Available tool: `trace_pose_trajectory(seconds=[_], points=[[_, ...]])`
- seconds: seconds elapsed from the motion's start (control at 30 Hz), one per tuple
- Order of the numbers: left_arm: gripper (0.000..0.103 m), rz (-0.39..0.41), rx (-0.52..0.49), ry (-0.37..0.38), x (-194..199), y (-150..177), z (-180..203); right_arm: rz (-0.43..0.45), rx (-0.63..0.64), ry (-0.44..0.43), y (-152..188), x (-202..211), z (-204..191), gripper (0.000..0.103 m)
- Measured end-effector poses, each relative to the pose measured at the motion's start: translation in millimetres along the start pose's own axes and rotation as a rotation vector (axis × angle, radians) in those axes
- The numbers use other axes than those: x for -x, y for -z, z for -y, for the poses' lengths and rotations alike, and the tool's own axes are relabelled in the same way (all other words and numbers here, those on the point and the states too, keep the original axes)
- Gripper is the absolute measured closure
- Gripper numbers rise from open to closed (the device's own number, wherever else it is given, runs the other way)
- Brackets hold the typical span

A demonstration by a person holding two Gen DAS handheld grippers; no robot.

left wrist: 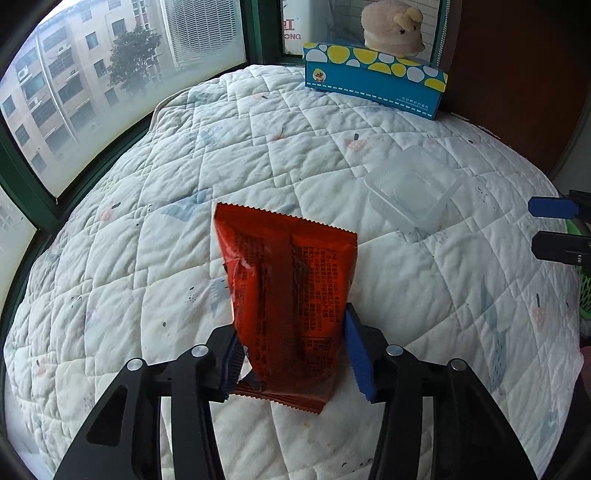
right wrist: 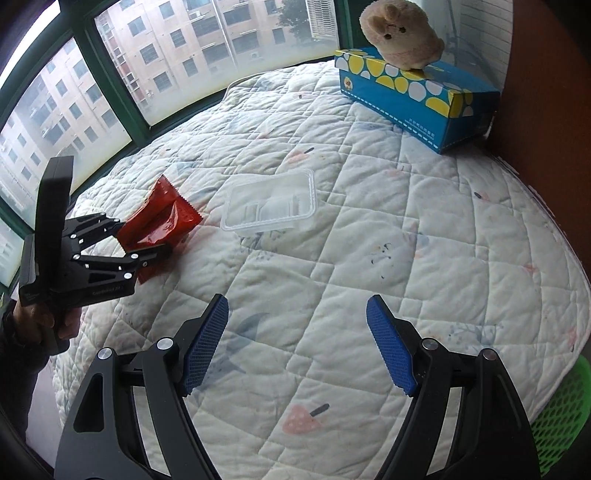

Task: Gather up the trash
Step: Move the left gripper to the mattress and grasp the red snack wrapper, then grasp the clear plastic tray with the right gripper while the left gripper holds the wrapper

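A red snack wrapper (left wrist: 288, 295) sits between the blue pads of my left gripper (left wrist: 295, 354), which is shut on its lower part and holds it just above the white quilt (left wrist: 332, 147). The right wrist view shows the same wrapper (right wrist: 159, 218) in the left gripper (right wrist: 142, 240) at the left. A clear plastic tray (right wrist: 269, 205) lies on the quilt to the right of the wrapper; it also shows in the left wrist view (left wrist: 413, 188). My right gripper (right wrist: 297, 343) is open and empty above the quilt, short of the tray.
A blue tissue box (right wrist: 417, 92) with a plush toy (right wrist: 400, 33) on it stands at the far end by the window. A green mesh basket (right wrist: 561, 417) sits off the quilt's right edge. Green window frames (right wrist: 110, 81) run along the left.
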State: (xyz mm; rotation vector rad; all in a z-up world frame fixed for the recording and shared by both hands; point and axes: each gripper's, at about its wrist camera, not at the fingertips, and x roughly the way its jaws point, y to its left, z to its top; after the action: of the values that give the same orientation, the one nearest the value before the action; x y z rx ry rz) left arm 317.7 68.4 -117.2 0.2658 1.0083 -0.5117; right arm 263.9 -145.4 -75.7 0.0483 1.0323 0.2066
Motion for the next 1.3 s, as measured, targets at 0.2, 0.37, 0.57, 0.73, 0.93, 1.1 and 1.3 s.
trace_pose_trajectory(seconds=[0.2,0.37,0.57,0.73,0.93,1.1,1.3], points=[[0.063,0.023,0.088,-0.013,18,12,-17,-0.014,0.070,-0.006,-25,-29,-20,0.017],[0.063,0.057,0.152,-0.004,38,25,-26,-0.033,0.100,0.034,-39,-56,-29,0.015],[0.063,0.076,0.172,0.004,51,34,-24,-0.053,0.094,0.039,-48,-78,-27,0.012],[0.063,0.085,0.183,0.016,54,35,-20,-0.064,0.096,0.062,-54,-92,-29,0.009],[0.063,0.078,0.185,0.025,52,37,-13,-0.055,0.069,0.064,-46,-89,-22,0.017],[0.063,0.074,0.182,0.041,52,37,-1,-0.034,0.045,0.031,-29,-65,-14,0.017],[0.063,0.073,0.145,0.071,57,35,29,-0.014,-0.001,0.026,3,-26,-2,0.017]])
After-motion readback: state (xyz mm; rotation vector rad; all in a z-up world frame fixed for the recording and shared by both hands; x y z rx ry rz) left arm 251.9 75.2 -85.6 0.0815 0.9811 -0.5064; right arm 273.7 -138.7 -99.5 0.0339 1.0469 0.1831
